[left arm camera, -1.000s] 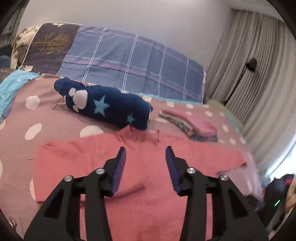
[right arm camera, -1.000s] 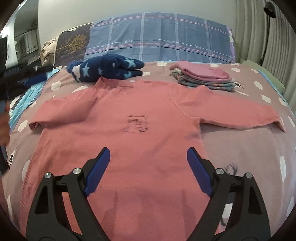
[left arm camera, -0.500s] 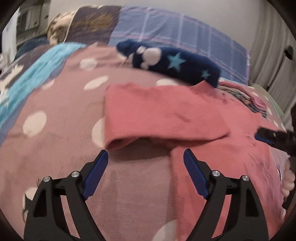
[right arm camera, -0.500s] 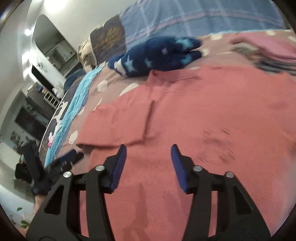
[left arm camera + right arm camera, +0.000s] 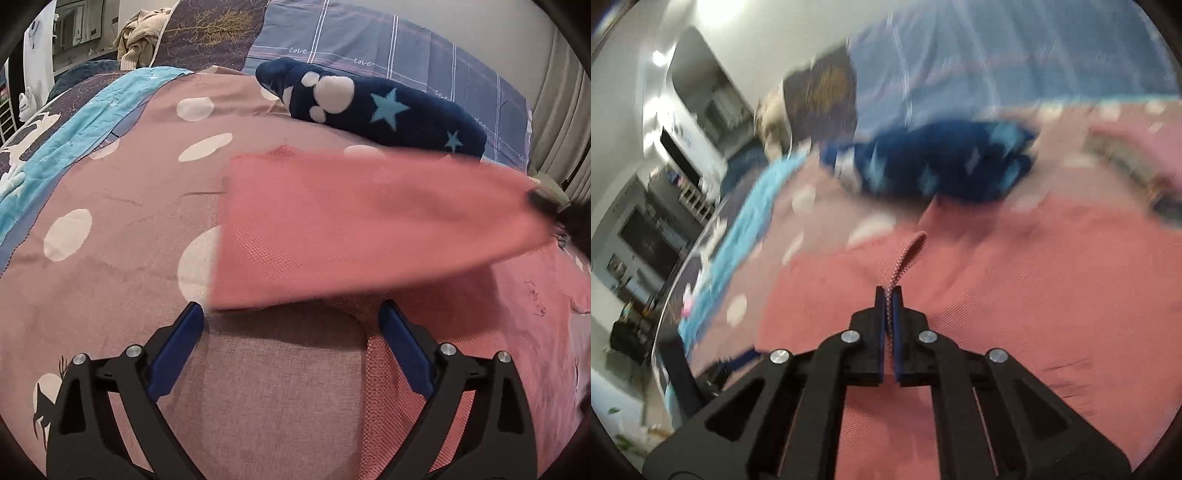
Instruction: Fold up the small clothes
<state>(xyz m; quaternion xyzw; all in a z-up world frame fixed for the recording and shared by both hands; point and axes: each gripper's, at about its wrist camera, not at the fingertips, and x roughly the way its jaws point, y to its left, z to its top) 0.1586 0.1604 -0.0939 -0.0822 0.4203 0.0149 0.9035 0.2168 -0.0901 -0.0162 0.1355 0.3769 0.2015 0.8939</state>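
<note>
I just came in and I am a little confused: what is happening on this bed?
A person with two handheld grippers is folding a pink shirt on the bed. The right gripper has just closed its jaws on a pinch of the shirt's fabric. The left gripper, jaws just opened wide, holds nothing and hangs near the sleeve's lower edge.

Two handheld grippers, left gripper point(image 5: 290, 314) and right gripper point(image 5: 888, 293), both of matte black plastic with open triangular cut-outs in the arms. Blue ribbed pads lining the inner faces of the jaws. Silver round-headed screws at the pivots, four showing on each.
</note>
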